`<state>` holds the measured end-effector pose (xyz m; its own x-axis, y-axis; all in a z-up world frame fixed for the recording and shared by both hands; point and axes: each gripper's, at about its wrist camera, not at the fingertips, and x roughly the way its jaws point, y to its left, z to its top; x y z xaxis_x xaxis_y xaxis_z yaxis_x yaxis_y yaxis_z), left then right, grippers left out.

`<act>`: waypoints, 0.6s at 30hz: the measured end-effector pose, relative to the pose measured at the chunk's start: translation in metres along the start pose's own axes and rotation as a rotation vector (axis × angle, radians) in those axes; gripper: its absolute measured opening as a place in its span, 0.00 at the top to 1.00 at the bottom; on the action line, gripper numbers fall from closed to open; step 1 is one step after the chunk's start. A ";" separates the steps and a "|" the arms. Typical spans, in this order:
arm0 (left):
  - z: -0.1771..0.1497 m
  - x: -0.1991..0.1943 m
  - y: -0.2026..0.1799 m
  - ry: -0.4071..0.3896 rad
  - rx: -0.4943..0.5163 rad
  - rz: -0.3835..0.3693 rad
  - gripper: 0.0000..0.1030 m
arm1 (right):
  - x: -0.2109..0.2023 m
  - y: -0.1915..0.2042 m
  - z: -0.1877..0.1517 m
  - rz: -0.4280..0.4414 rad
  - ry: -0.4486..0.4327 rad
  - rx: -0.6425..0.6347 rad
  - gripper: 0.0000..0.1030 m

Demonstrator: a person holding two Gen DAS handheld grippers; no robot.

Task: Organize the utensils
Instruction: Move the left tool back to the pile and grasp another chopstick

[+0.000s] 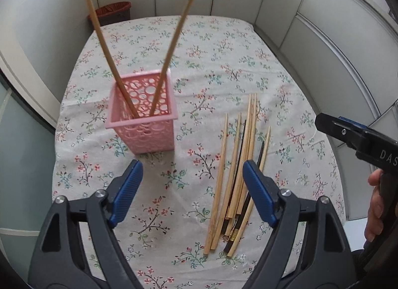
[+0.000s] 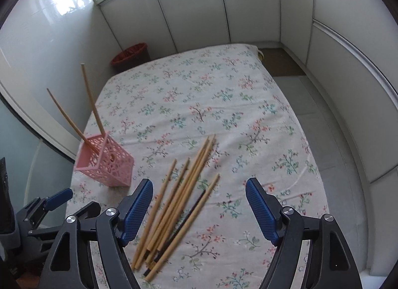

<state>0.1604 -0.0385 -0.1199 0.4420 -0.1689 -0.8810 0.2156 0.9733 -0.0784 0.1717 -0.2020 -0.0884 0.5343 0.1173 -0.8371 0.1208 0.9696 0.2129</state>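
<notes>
Only the left wrist view looks down into the pink basket (image 1: 141, 124), where two chopsticks (image 1: 171, 47) stand tilted apart. Right of it, bamboo chopsticks (image 2: 174, 211) lie piled on the flowered cloth (image 2: 199, 104). Left gripper (image 1: 192, 194) and right gripper (image 2: 199, 209) gape wide, holding nothing.

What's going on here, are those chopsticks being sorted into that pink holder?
Yes. A person works a gripper in each hand over a floral tablecloth. Two wooden chopsticks stand in the pink basket; the pile of chopsticks, mostly wooden with a few dark ones, lies loose beside it. The left gripper and right gripper are both open and hold nothing, poised above the pile.
</notes>
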 end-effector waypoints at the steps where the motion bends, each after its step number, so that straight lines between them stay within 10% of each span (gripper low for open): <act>1: 0.000 0.006 -0.004 0.018 0.007 -0.001 0.20 | 0.005 -0.006 -0.002 0.000 0.022 0.011 0.24; 6: 0.003 0.033 -0.024 0.051 0.031 -0.035 0.27 | 0.017 -0.026 -0.008 -0.035 0.072 0.024 0.24; 11: 0.011 0.063 -0.038 0.097 0.020 -0.072 0.68 | 0.026 -0.049 -0.010 -0.061 0.108 0.080 0.24; 18: 0.025 0.094 -0.047 0.093 0.016 -0.044 0.80 | 0.033 -0.064 -0.011 -0.073 0.131 0.100 0.24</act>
<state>0.2141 -0.1039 -0.1876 0.3490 -0.1951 -0.9166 0.2472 0.9626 -0.1108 0.1722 -0.2573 -0.1355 0.4080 0.0809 -0.9094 0.2416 0.9510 0.1930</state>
